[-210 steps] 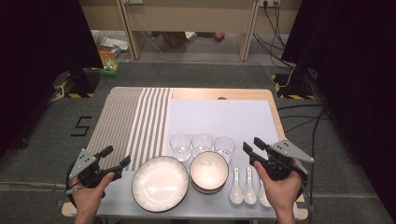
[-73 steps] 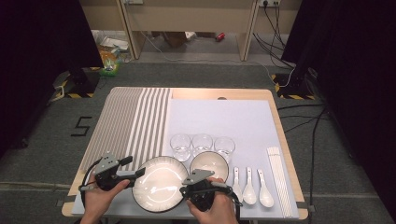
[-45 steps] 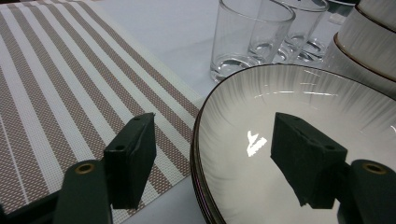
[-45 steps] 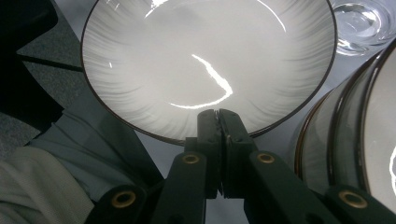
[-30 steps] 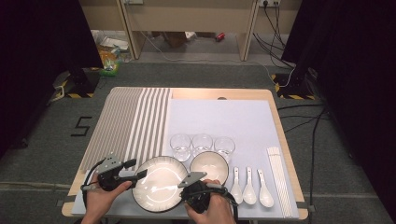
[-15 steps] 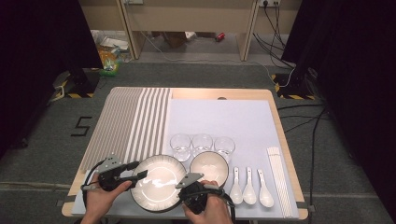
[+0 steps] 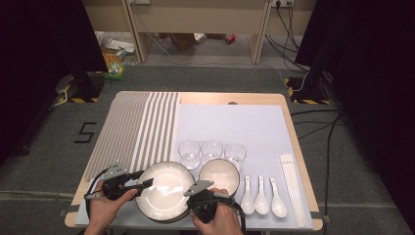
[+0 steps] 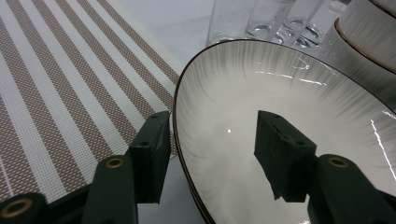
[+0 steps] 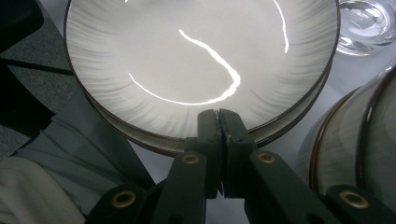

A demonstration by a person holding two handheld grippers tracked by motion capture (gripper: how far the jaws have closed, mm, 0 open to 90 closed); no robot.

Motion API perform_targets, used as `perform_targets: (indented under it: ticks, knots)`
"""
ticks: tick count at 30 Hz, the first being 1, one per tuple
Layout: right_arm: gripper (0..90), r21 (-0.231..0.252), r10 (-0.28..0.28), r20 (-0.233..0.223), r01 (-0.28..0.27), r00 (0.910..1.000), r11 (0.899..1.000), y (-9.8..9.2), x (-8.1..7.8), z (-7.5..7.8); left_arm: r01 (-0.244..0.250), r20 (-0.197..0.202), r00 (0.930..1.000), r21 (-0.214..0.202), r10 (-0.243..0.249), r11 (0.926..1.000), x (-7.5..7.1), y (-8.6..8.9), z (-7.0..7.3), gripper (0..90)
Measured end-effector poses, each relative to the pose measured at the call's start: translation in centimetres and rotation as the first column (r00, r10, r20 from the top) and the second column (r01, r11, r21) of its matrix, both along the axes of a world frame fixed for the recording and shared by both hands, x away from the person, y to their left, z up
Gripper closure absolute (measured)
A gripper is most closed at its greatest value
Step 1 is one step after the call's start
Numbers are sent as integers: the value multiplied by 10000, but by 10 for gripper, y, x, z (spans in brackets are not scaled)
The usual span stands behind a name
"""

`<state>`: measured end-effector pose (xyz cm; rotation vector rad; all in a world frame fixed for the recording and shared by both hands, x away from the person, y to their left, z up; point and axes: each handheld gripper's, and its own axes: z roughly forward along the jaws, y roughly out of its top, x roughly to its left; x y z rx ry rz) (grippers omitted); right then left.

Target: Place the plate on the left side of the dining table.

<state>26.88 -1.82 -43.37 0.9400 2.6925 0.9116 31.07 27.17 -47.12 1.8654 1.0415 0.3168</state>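
Observation:
A stack of white plates with dark rims [image 7: 164,188] lies at the table's front, left of centre. My left gripper [image 7: 142,182] is at its left edge. In the left gripper view the gripper [image 8: 210,140] is open and straddles the top plate's [image 8: 289,93] rim, one jaw outside and one inside. The jaws have just been closing on that rim, and a gap still shows on both sides. My right gripper [image 7: 188,197] is at the stack's front right. In the right gripper view it [image 9: 218,116] is shut, its tips against the near rim of the plates [image 9: 201,51], nothing between them.
A stack of bowls [image 7: 219,176] stands right of the plates, with three glasses [image 7: 211,151] behind. Three white spoons [image 7: 261,198] and chopsticks [image 7: 289,186] lie to the right on the blue mat [image 7: 230,127]. A striped mat [image 7: 132,127] covers the table's left.
Seven seconds ago both grippers were held open away from the dishes; they have come to the plates. Over the last second the left jaws narrowed around the rim. The right gripper stayed shut.

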Motion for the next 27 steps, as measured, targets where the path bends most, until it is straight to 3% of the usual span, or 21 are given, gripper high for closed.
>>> perform_targets:
  ticks: [12,27]
  knots:
    - [879,75,-125,106,125,9999,9999,2,0,-2,-39,-148,9999,90,40,10000,0,1,0,480]
    - [874,108,-234,223,231,9995,9997,8,-1,-6,-480,-403,9980,-55,477,9988,0,5,-1,528]
